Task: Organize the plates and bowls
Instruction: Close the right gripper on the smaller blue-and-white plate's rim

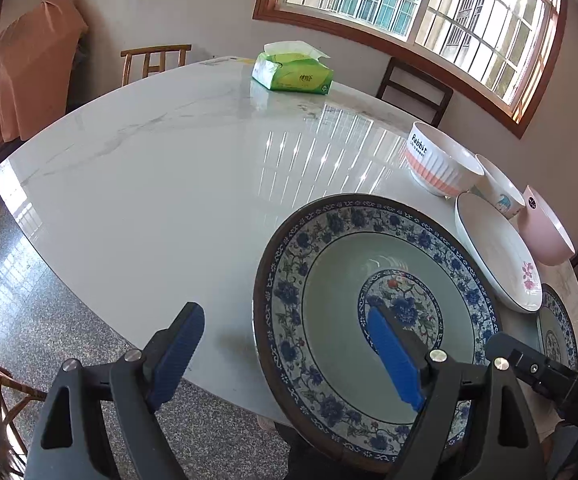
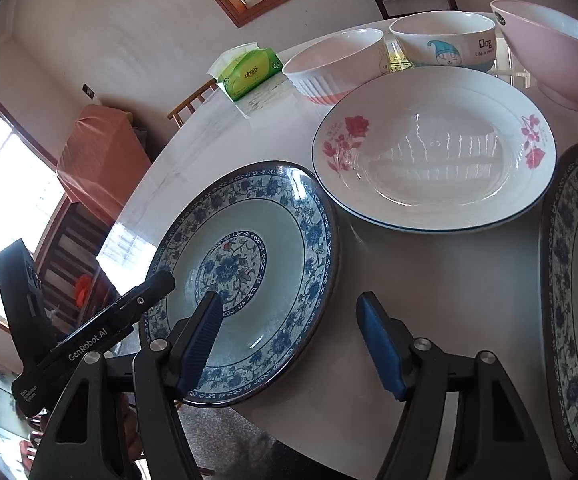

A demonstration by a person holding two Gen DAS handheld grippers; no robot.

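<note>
Blue-patterned plate [image 1: 321,280] rim between left gripper [image 1: 285,356] fingers [image 1: 395,360]

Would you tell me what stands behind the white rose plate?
Behind the white rose plate stand three bowls: ribbed pink-and-white bowl, cartoon bowl, pink bowl. Something yellowish shows between two bowls; mostly hidden.

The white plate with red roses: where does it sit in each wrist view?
Left wrist view: the white plate with red roses lies at the right, seen edge-on, behind the blue-patterned plate.
Right wrist view: the same plate lies upper centre-right, in front of the three bowls.
Shared landmark: the green tissue pack at the far side of the table.
</note>
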